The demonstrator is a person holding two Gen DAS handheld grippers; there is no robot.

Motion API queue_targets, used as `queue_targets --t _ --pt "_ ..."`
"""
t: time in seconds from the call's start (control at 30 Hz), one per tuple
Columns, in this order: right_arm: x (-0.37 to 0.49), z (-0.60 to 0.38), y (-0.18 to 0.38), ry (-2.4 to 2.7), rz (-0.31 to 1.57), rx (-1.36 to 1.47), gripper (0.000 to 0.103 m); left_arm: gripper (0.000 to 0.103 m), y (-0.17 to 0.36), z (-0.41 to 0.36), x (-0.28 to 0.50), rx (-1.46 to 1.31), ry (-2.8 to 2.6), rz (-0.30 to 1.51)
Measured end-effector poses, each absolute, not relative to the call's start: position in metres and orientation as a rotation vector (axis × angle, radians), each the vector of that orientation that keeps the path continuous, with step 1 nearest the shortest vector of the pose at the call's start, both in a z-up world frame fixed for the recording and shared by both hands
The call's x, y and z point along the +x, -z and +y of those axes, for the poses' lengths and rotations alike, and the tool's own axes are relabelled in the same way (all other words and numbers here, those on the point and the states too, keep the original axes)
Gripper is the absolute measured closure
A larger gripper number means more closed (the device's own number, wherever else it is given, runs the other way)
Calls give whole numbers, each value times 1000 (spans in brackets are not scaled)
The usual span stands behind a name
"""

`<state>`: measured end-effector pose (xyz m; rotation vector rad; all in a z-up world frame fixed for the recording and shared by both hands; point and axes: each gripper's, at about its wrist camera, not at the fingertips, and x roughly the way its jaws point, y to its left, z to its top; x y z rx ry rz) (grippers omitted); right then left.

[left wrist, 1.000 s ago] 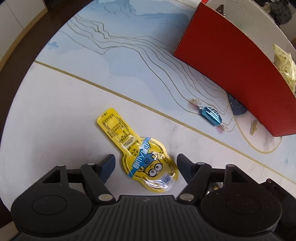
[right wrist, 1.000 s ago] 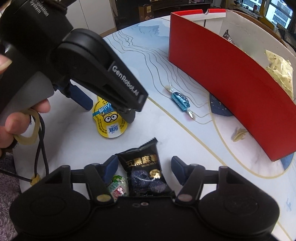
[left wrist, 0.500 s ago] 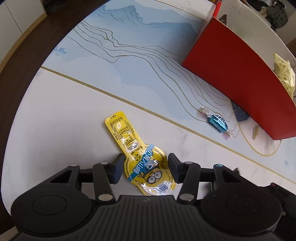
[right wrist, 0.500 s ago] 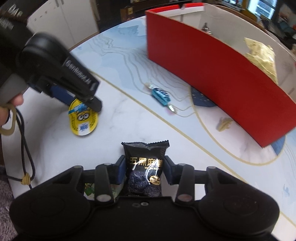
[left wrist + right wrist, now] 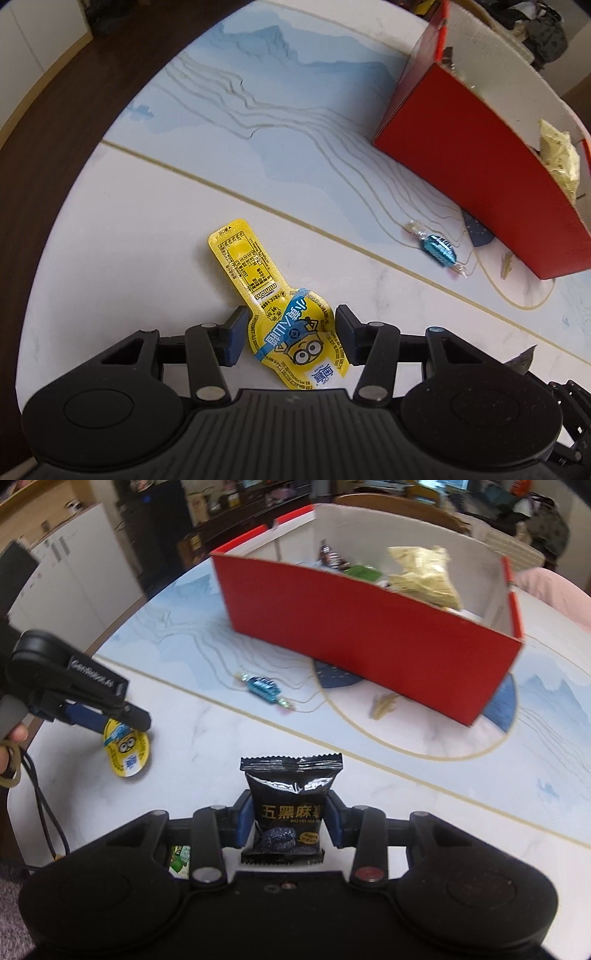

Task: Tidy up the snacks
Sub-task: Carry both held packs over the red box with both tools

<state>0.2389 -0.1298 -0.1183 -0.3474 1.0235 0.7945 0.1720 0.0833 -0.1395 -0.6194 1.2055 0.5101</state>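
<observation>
Red box stands on the table, already holding a pale crinkled bag, a green wrapper and a dark one. Sorting is partly done.

Right gripper: fingers pinch the black pack at its sides. The pack stands upright between the pads, clear of the table, and is not yet over the box.

Left gripper: jaws have just been closing, and both pads now sit against the round end of the yellow pouch. In the right wrist view the pouch hangs tilted from the fingers and looks lifted off the table, though blur makes that uncertain.

Still loose on the table: blue candy, between the grippers and the box, well apart from both.

Left to do, as I judge it: carry both held snacks to the box, then fetch the candy.

Hidden or unclear:
- a green-printed wrapper shows through a gap in the right gripper's frame; most of it is covered, so I cannot tell what it is.
- box floor and near inside wall are out of sight.
- the box's dark wrapper is too small to read.
- right wrist view is motion-blurred.
</observation>
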Motion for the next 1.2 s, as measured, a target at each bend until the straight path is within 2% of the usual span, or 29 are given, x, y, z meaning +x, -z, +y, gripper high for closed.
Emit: queue_targets --t 0.43,1.2 --pt "240 -156 84 -611 894 -172 67 53 100 81 166 -536 -432 1090" --pt "267 -154 10 -556 717 -148 68 53 7 66 219 -353 -247 911"
